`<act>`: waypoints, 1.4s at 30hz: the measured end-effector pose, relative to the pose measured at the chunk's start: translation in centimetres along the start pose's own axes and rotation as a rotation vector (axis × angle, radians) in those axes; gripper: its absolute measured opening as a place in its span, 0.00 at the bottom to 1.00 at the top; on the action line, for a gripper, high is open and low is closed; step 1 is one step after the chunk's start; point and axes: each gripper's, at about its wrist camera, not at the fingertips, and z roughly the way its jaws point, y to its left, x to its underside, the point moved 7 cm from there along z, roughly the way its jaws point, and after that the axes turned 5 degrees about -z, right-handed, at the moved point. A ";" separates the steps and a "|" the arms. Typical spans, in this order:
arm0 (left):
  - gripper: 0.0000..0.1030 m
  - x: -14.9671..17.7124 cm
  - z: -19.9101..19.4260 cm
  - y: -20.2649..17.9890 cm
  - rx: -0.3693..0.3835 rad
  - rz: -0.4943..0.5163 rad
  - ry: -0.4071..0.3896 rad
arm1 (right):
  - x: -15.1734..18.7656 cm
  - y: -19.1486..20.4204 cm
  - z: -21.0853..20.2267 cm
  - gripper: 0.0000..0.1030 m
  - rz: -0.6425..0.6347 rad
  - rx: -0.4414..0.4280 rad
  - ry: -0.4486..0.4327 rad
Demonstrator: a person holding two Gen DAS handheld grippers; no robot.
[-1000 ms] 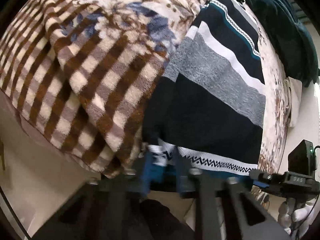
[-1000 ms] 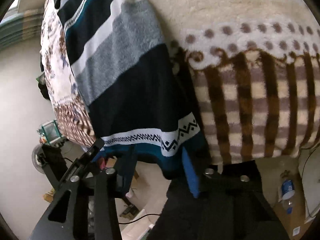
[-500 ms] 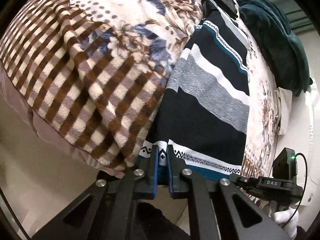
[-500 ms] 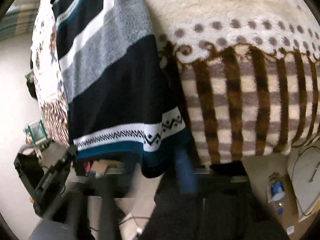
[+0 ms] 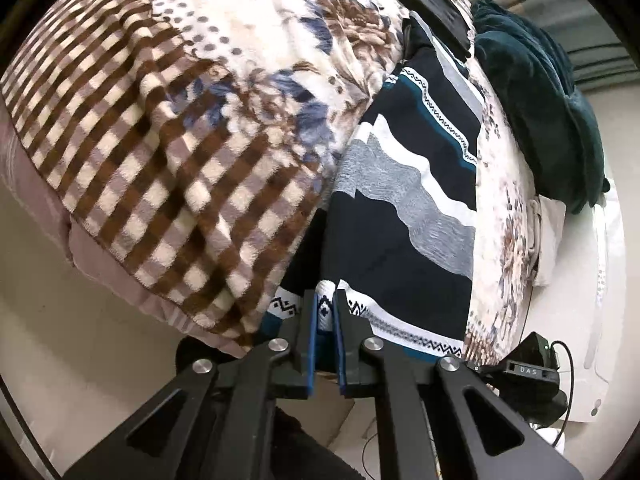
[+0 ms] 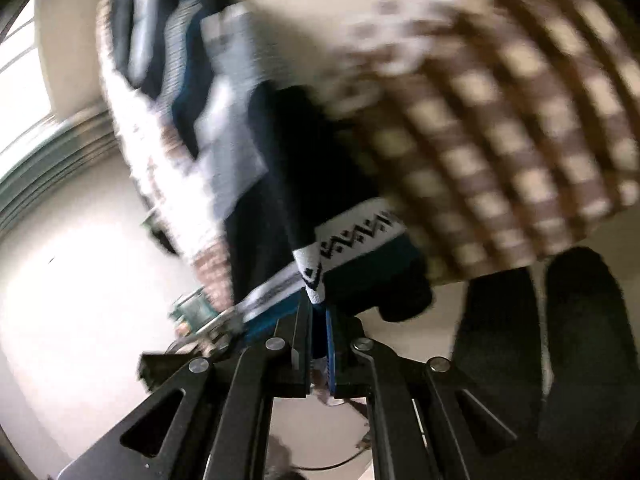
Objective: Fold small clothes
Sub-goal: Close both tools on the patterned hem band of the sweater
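A striped knit garment (image 5: 404,216), with navy, grey, white and teal bands and a zigzag hem, lies lengthwise on the bed and hangs over its near edge. My left gripper (image 5: 325,312) is shut on the hem at its left corner. In the blurred right wrist view, my right gripper (image 6: 318,312) is shut on the hem of the same garment (image 6: 344,240) at its other corner. The blue pads (image 5: 311,344) press the cloth between them.
A brown checked and floral blanket (image 5: 172,128) covers the bed. A dark teal blanket (image 5: 544,92) is heaped at the far right, and a black folded item (image 5: 428,0) lies at the far end. A black device (image 5: 528,368) sits beside the bed.
Both grippers have closed on the garment's hem. The right gripper is moving fast, its view blurred and swung, and the hem has bunched and lifted off the bed edge.
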 end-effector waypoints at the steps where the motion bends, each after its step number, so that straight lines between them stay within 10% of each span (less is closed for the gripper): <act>1: 0.05 0.0 -0.1 0.1 -0.004 0.003 -0.002 | -0.1 -0.7 -0.4 0.05 0.007 0.020 -0.017; 8: 0.05 0.5 0.9 1.9 -0.067 0.015 0.024 | 0.2 0.4 -2.1 0.05 0.008 -0.065 -0.006; 14: 0.08 0.3 2.8 4.5 -0.072 -0.041 0.070 | -0.8 -2.0 -0.5 0.05 -0.051 0.166 0.012; 18: 0.42 0.6 3.5 3.4 -0.008 -0.039 0.086 | -1.5 -1.3 0.1 0.10 -0.123 0.208 0.042; 23: 0.44 0.6 5.5 2.3 -0.026 0.005 0.095 | -1.4 -0.5 0.6 0.60 -0.241 0.296 0.055; 33: 0.51 0.8 7.7 2.4 -0.045 0.006 0.114 | -1.9 -1.9 3.7 0.60 -0.226 0.318 0.044; 36: 0.15 0.5 6.7 2.8 -0.057 0.018 0.057 | -2.0 -1.7 2.3 0.60 -0.216 0.284 -0.020; 38: 0.07 0.5 6.3 2.2 -0.065 0.055 0.041 | -2.0 -1.0 0.6 0.11 -0.246 0.262 -0.116; 42: 0.06 0.9 3.8 -0.1 -0.073 0.126 -0.043 | -1.5 0.1 -0.2 0.10 -0.275 0.263 -0.136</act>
